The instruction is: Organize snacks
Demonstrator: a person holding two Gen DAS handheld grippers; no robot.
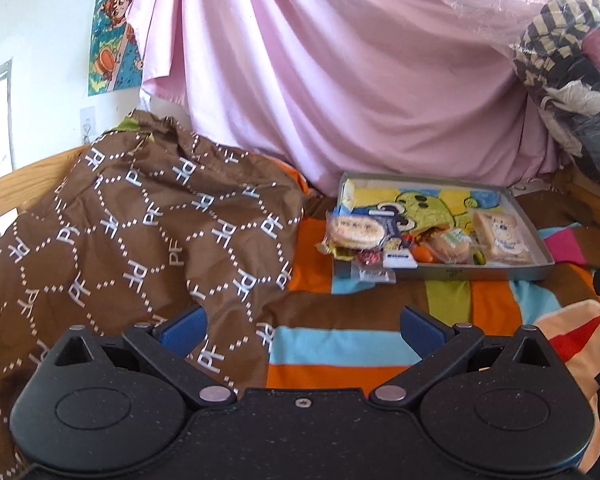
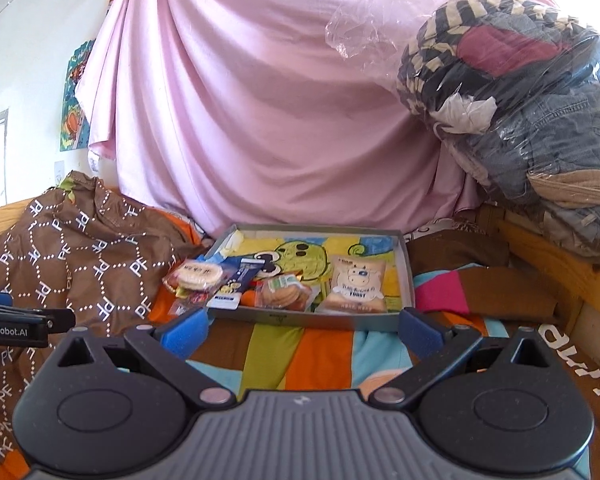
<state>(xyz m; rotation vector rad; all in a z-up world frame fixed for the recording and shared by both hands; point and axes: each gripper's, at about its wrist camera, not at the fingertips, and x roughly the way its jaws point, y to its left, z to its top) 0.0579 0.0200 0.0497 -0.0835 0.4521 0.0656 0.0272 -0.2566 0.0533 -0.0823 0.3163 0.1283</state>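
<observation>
Both grippers, left gripper [image 1: 302, 330] and right gripper [image 2: 302, 330], jaws wide apart and empty, over striped blanket [image 2: 320, 350], grey tray [image 2: 407, 276] ahead holding toast packet [image 2: 358, 286], cracker packet [image 2: 194, 276] overhanging tray's left edge.

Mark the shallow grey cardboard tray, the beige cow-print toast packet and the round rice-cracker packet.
Shallow grey cardboard tray [image 2: 300, 317], right wrist view, front wall.
Beige cow-print toast packet [image 2: 357, 285], right wrist view, printed face.
Round rice-cracker packet [image 2: 198, 273], right wrist view, top label.

Ahead of the tongs, small wrappers [image 1: 374, 274] at the tray's [image 2: 407, 268] near-left corner too blurred to identify; clothes bag [image 2: 532, 120] cut off at right edge.
</observation>
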